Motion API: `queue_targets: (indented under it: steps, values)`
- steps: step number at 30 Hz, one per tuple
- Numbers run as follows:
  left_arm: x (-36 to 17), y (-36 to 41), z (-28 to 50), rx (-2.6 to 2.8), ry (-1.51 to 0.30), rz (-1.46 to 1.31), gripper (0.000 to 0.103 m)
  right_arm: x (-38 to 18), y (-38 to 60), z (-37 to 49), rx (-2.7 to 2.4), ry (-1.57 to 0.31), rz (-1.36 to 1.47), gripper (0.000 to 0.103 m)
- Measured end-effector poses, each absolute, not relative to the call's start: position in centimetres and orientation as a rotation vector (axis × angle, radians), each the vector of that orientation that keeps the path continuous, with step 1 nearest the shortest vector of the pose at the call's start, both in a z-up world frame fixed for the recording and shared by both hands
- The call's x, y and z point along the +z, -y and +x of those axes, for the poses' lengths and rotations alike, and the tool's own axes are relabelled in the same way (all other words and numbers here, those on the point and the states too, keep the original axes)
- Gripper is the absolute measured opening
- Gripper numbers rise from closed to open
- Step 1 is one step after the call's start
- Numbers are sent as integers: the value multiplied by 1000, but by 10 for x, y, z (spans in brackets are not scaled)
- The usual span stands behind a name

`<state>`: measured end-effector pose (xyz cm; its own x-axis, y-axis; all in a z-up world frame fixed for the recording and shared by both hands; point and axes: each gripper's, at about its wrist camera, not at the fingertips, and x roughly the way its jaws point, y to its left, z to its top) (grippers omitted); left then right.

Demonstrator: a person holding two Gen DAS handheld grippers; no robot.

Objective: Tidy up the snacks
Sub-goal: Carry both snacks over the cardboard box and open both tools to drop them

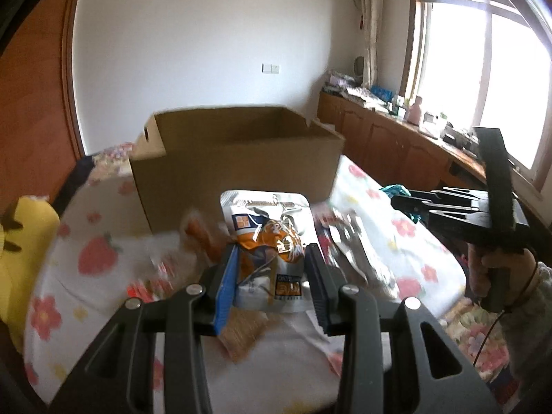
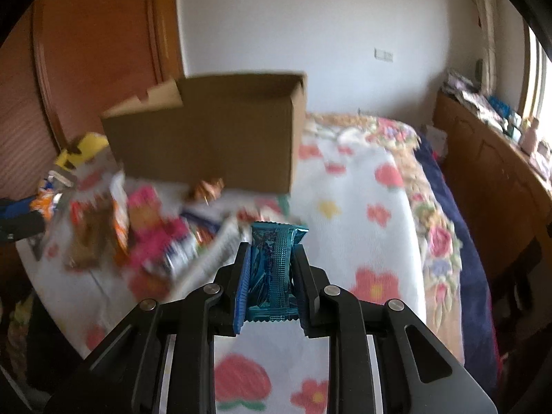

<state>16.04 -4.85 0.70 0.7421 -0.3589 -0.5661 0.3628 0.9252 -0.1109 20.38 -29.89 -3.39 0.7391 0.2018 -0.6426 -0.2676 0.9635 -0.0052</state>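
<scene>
- The bed (image 2: 372, 207), under a flowered blanket, carries everything.
- An open cardboard box (image 1: 238, 158) stands on it, beyond a blurred heap of snacks (image 2: 151, 241).
- Left gripper (image 1: 270, 276): jaws pinch an orange-and-silver pouch (image 1: 265, 241), lifted before the box.
- Right gripper (image 2: 270, 279): jaws pinch a teal wrapper (image 2: 272, 269).
</scene>
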Motion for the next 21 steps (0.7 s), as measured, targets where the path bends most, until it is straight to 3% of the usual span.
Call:
queue_targets:
  steps: [11,21]
  values:
    - [56,25,253,-368,-546,-9,37,25,248,274,359,-569,-99,22]
    - [42,25,327,-362,-591,-18,37,25,219,344,371,-573,-68,22]
